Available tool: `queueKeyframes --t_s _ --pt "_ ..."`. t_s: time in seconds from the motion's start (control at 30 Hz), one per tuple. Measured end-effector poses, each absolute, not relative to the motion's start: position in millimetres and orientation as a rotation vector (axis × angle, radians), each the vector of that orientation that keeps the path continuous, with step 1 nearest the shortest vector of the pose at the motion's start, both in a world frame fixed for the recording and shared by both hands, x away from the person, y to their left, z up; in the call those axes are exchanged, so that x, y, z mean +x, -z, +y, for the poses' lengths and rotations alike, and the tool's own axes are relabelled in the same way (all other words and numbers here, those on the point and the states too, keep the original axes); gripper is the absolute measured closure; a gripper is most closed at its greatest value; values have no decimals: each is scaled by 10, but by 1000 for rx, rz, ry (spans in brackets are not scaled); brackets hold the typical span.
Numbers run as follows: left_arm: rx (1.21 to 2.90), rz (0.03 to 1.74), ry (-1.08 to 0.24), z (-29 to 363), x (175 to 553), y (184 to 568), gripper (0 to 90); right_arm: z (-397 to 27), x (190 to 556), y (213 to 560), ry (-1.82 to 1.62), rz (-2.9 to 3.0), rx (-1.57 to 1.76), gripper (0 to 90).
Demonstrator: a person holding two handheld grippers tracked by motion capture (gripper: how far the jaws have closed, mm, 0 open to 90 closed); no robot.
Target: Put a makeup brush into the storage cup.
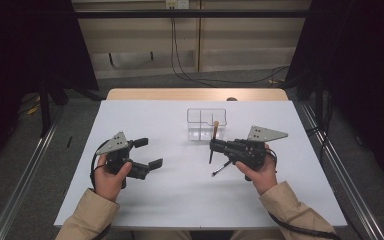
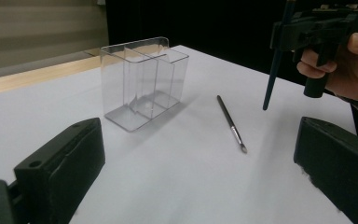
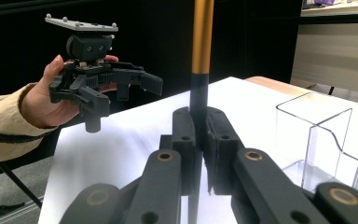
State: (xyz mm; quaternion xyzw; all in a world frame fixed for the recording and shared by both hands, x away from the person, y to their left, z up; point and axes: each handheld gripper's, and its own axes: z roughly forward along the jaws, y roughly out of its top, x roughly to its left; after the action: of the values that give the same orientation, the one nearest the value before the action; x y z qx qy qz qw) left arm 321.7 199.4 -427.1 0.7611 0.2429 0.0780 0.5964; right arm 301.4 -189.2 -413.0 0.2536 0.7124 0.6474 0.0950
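Two brushes were on show, and you held one of them. That held brush [image 3: 201, 51] had a thin round stick for a handle, dark at the low part and shiny orange-gold higher up. Your right gripper [image 3: 199, 135] was clenched tight on the dark part, with the black pads pressed on both sides. The brush stood nearly straight up and down. In the left gripper view its dark thin end [image 2: 271, 74] pointed down at the worktop [image 1: 180, 190] and hung just above it, not touching. The top end was cut off at the edge of the right gripper view, so you could not see how it ended.

The other brush [image 2: 231, 123] lay flat on the white worktop, near the held one. It was thin and dark, with a pale tip. Its long side ran at a slant, and the pale tip pointed toward your left gripper [image 1: 145, 154]. In the high view this brush [image 1: 221, 168] lay partly under your right hand [image 1: 260, 170], so one end was hidden.

A clear box [image 2: 142, 81] with walls inside stood upright on the worktop, beyond the brushes. Because it was see-through, its inner walls were hard to count.

Your left gripper was released, with its two black jaws spread wide and nothing between them. It stayed well apart from both brushes.
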Motion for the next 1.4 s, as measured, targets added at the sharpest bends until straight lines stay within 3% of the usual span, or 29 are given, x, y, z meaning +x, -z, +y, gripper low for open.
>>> queueKeyframes --t_s 1.4 --pt "1767 650 -262 2498 3055 4303 20 -1887 3017 4137 -1907 2119 747 835"
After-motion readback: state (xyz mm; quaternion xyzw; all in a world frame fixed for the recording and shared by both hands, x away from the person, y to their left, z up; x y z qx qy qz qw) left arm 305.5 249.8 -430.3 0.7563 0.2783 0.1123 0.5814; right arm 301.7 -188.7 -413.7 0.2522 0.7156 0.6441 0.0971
